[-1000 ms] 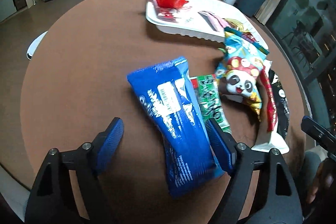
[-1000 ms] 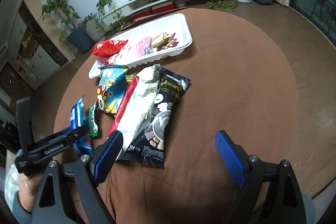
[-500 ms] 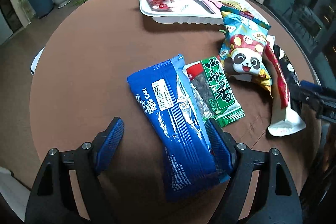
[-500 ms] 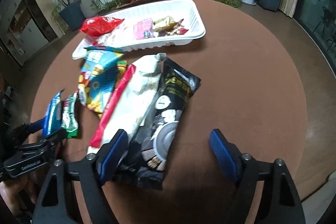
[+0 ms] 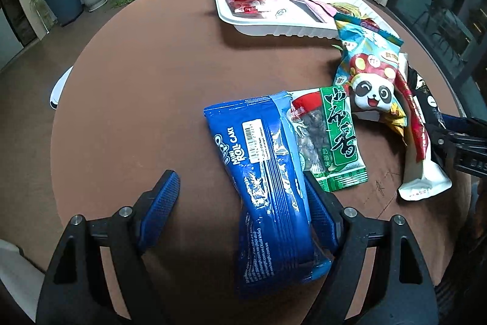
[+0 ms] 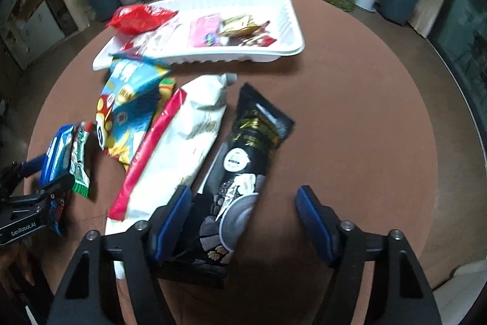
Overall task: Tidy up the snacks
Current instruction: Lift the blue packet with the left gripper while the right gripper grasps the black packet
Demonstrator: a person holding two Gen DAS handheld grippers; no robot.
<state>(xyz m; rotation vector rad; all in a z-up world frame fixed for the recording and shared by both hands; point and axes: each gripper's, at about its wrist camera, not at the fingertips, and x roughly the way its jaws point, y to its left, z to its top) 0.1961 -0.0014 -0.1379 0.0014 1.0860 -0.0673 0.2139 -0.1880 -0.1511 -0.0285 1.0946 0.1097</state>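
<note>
Blue roll-cake pack (image 5: 268,181) lies lengthwise between the left gripper (image 5: 243,203)'s spread fingers, near the bench (image 5: 137,81)'s near edge, only the right pad touching. Over to the right gripper (image 6: 243,215): fingers just closing, still apart, around the black pouch (image 6: 240,181), which runs toward the white tray (image 6: 292,47).

"MINI ROLL CAKE" is printed in white on the blue snack packet (image 5: 268,172). "GenRobot.AI" is read on the left tool (image 6: 30,221) in the right wrist view.
</note>
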